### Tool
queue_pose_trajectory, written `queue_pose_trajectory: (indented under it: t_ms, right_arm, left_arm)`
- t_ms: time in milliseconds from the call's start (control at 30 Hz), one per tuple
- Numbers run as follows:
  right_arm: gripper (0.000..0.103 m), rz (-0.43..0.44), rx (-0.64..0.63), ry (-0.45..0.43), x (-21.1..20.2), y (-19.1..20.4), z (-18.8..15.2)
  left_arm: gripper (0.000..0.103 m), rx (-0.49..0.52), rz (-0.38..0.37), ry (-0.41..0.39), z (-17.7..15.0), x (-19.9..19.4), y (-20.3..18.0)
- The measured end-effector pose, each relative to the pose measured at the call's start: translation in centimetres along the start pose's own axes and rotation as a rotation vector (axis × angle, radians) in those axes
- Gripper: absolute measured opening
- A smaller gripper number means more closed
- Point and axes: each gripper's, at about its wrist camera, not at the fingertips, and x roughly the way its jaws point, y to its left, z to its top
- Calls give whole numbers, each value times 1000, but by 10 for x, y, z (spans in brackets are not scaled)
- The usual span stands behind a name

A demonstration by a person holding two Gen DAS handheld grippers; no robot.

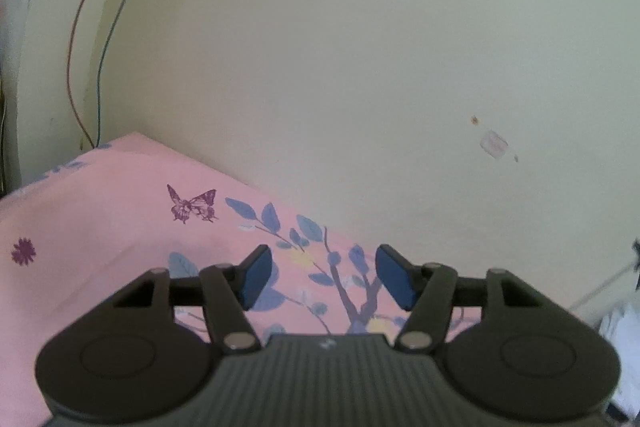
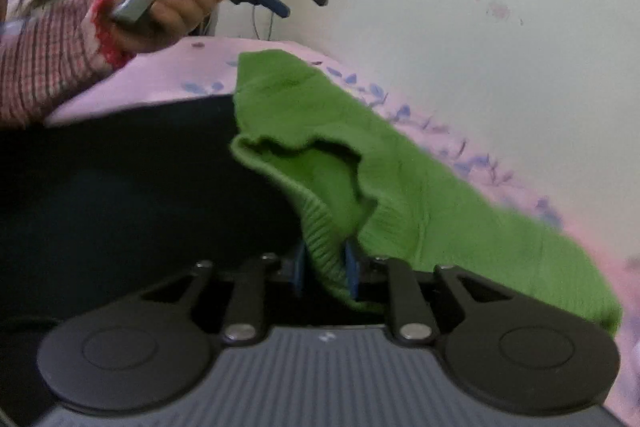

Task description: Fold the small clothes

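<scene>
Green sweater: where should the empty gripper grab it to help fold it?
Probably the free ribbed hem, coming from the dark cloth side. That edge curls up loose, so a finger can slip under. The right hand-held gripper already pinches the hem nearer the camera.

We lose the tips of the right claw (image 2: 325, 269) under the green garment's (image 2: 360, 155) ribbed hem, and the garment's far corner slips behind the claw body. A dark mass (image 2: 120, 195) at left is too blurred to name. The person's sleeve (image 2: 44, 67) is cut off by the frame edge.
</scene>
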Motion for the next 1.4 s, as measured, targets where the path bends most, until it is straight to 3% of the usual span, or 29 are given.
queue_pose_trajectory:
  t_ms: [33,67,133,267,300,333,400,467,500,567,600,633,667,700,733,867,967,1033,1100,1167,1200,1267,1300,1400]
  right_arm:
    - [24,32,105,-22,-9,-13,3]
    - [28,57,180,-54,-17,-24,5]
    - [30,24,281,-121,-37,-41,10]
    - [30,-110,447,-229,-64,-79,10]
    - [32,-168,473,-237,-65,-86,7]
    - [45,-224,506,-240,-65,-94,4]
    - [62,-281,613,-251,-69,-111,-5]
    - [65,-283,706,-259,-70,-123,-15]
    - [67,-279,733,-255,-70,-126,-20]
    - [68,-261,772,-227,-62,-128,-25]
    - [68,-243,791,-210,-57,-129,-27]
    - [50,-207,814,-187,-51,-131,-28]
    - [36,-180,824,-166,-44,-128,-30]
    - [27,-174,820,-152,-42,-128,-29]
    - [19,-183,807,-155,-44,-128,-29]
    - [11,-134,856,-221,-67,-130,-38]
    - [11,-112,858,-234,-85,-126,-51]
    - [11,-107,852,-225,-85,-120,-58]
    - [11,-106,876,-178,-69,-119,-71]
    - [17,-138,889,-94,-52,-119,-83]
    - [20,-135,897,-99,-50,-119,-85]
    - [38,-183,841,-74,-52,-116,-76]
    - [49,-209,817,-70,-55,-112,-74]
    - [47,-268,818,-157,-82,-105,-75]
  left_arm:
    - [63,32,19,20,-1,1,-6]
    - [63,68,45,41,-3,3,-13]
    - [63,130,72,67,-8,5,-24]
    - [63,202,-24,107,-21,10,-44]
    - [63,243,-8,104,-26,11,-51]
    - [63,293,36,87,-30,12,-56]
    - [64,372,165,36,-32,14,-58]
    - [79,368,276,24,-27,19,-46]
    - [83,339,301,38,-23,22,-36]
    - [86,271,253,112,-17,30,-16]
    - [83,234,194,164,-17,35,-8]
    - [72,204,141,208,-17,39,-2]
    - [49,180,102,252,-19,44,1]
    - [37,162,74,293,-22,45,1]
    - [17,145,43,326,-25,46,2]
    - [10,88,-1,330,-34,18,3]
    - [9,-9,-92,280,-33,-27,9]
    - [9,-32,-103,255,-39,-53,10]
    - [10,-32,-64,261,-43,-63,12]
    - [12,-16,14,291,-52,-51,12]
    - [15,-7,61,316,-59,-38,12]
    - [26,4,153,359,-72,-15,15]
    - [26,-17,159,338,-76,-13,17]
    - [48,-92,83,289,-73,-30,23]
